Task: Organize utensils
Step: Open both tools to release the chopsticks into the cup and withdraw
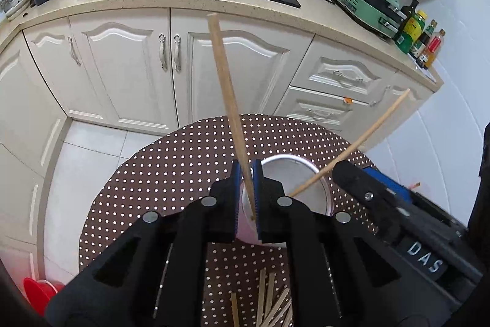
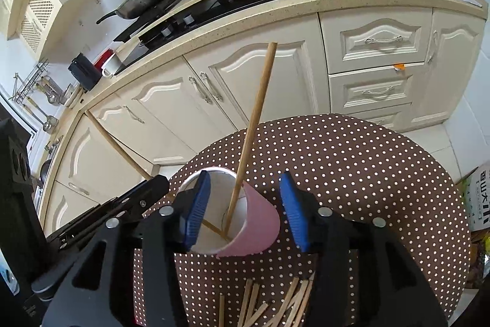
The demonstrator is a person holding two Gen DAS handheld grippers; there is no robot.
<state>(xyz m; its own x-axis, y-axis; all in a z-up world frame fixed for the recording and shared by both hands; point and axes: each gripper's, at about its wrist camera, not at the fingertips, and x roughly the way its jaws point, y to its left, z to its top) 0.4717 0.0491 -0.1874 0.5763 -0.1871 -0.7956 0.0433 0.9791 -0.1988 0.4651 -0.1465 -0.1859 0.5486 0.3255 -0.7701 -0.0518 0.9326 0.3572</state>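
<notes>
Partly hidden behind left gripper (image 1: 248,192), clamped on one chopstick (image 1: 228,100): pink cup (image 2: 257,222) on dotted table (image 2: 367,173). Right gripper (image 2: 245,210) wide around cup, second chopstick (image 2: 254,124) inside. Loose chopsticks (image 2: 275,305) cut off below.

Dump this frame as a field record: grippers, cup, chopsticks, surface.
left gripper: shut on a wooden chopstick, tip over the cup
right gripper: open, jaws either side of the pink paper cup, pads not touching it
cup contents: one loose wooden chopstick leaning inside
remaining: pile of wooden chopsticks lying in front of the cup
surface: round brown polka-dot table
</notes>
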